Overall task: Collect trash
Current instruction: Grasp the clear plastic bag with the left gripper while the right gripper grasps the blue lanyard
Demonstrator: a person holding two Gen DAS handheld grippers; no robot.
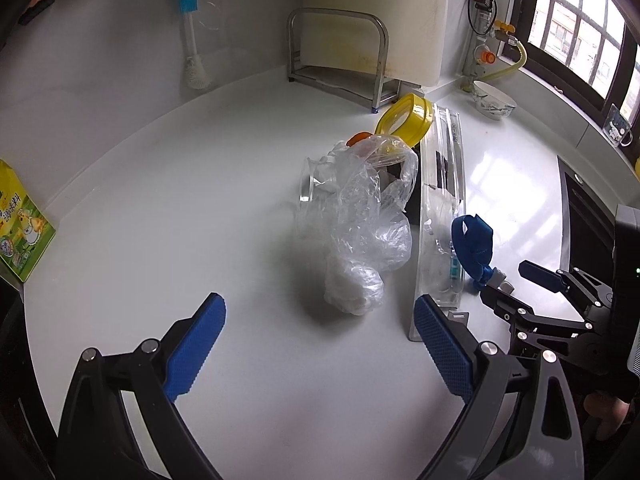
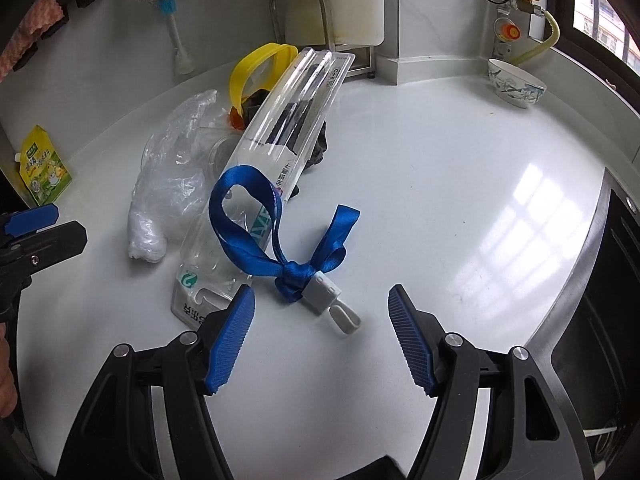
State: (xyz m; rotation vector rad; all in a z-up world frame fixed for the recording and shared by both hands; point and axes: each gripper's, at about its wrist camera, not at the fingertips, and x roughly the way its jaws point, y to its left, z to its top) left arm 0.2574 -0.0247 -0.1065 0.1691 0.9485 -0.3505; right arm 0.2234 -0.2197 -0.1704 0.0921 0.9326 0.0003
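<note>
Now, tongs: both pairs are held wide apart and empty; the left tongs (image 1: 320, 344) and the right tongs (image 2: 322, 336) are angled down over the white glossy bench (image 1: 160, 240).
Trash, left: a crumpled clear plastic bag (image 1: 360, 232) is seen at 12 o'clock from the left tongs, near but untouched, its long axis running away from the camera towards 12.
Trash, right: a knotted blue ribbon lanyard with a grey plastic clip (image 2: 296, 252) lies just ahead of the right tongs at 12 o'clock; the clip end is nearest, the loop trails off towards 11.
Between them: a long clear plastic blister pack (image 2: 280, 140) is laid lengthwise from 7 to 1 in the right view, with the ribbon loop draped over its near part.
Nearer hand: the bag is judged to belong to the left, the lanyard to the right.
Behind: a yellow plastic lid ring (image 1: 408, 118) is propped at the far end of the pile.
Room: a kitchen corner is shown, with a patterned white bowl (image 2: 516, 84) and a steel rack (image 1: 340, 60) towards the wall, a window at 2 o'clock.
</note>
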